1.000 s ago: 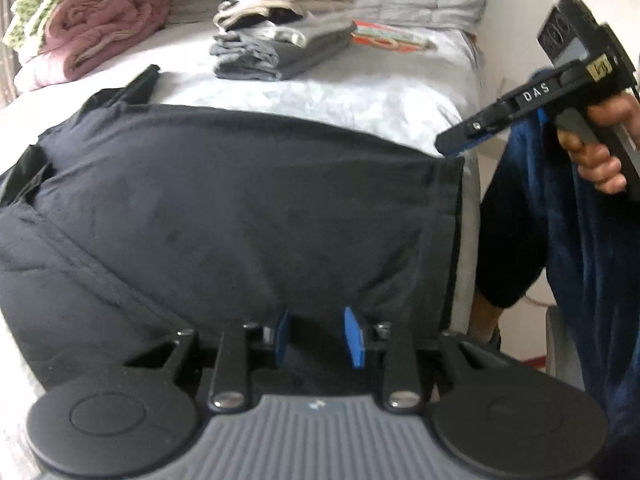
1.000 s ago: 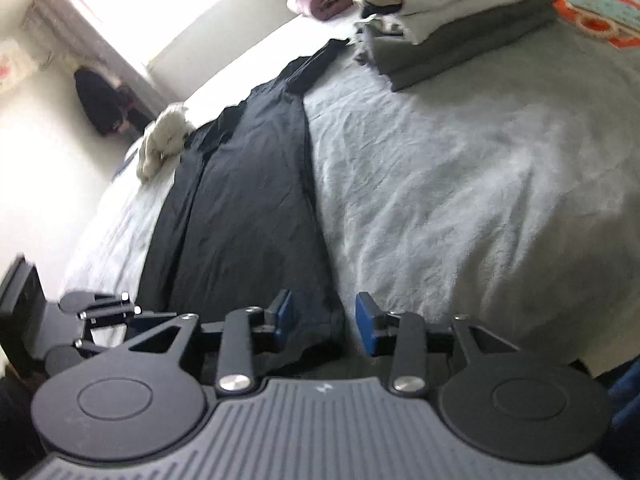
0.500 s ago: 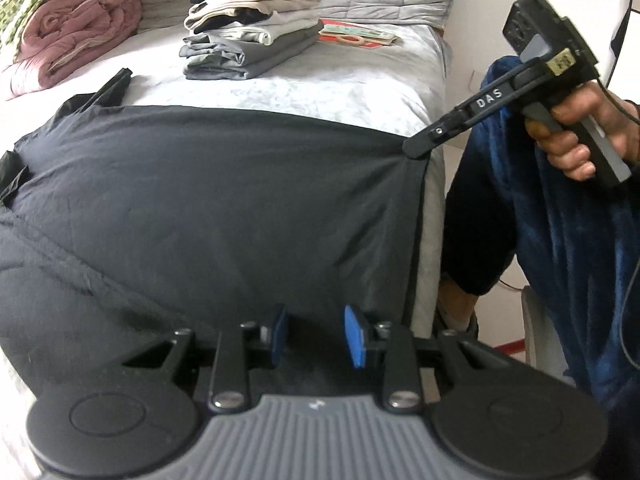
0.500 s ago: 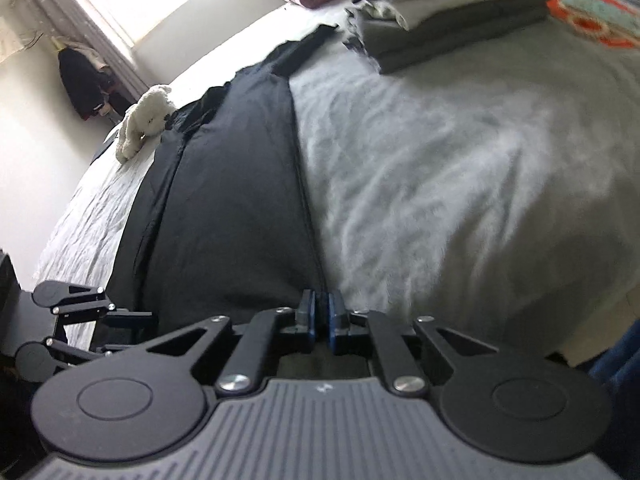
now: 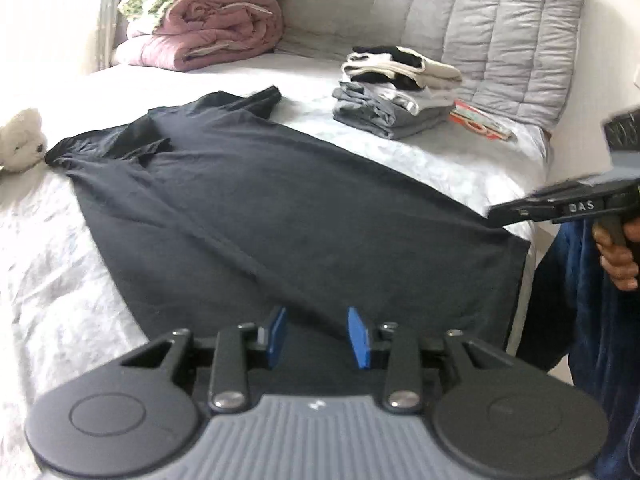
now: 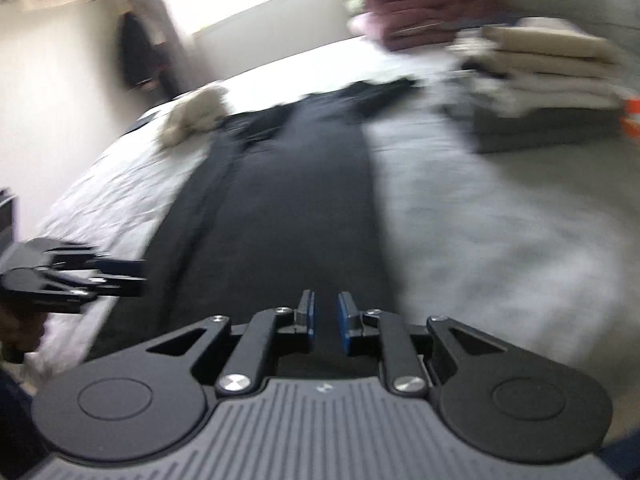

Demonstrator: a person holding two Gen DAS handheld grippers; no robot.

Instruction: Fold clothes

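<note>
A black shirt (image 5: 300,208) lies spread flat on the bed, its hem at the near edge. My left gripper (image 5: 316,336) hovers over the hem. Its blue pads stand apart and are opening, with dark cloth showing behind the gap and nothing pinched. My right gripper (image 6: 324,320) is over the shirt (image 6: 296,200) near its right side. Its jaws are narrowly parted and opening, and no cloth is gripped. In the left wrist view the right gripper (image 5: 494,216) points at the shirt's right hem corner. The blurred right wrist view shows the left gripper (image 6: 136,278) at the far left.
A stack of folded clothes (image 5: 396,96) sits near the grey headboard (image 5: 500,32), beside an orange packet (image 5: 480,124). A rolled pink blanket (image 5: 212,28) lies at the back left, and a pale soft toy (image 5: 20,140) by the collar. A person's hand (image 5: 620,256) and blue clothing are on the right.
The right jaws went from open to shut at the hem corner, and now stand slightly apart. Both cameras have drawn back and rolled, so more of the shirt shows.
</note>
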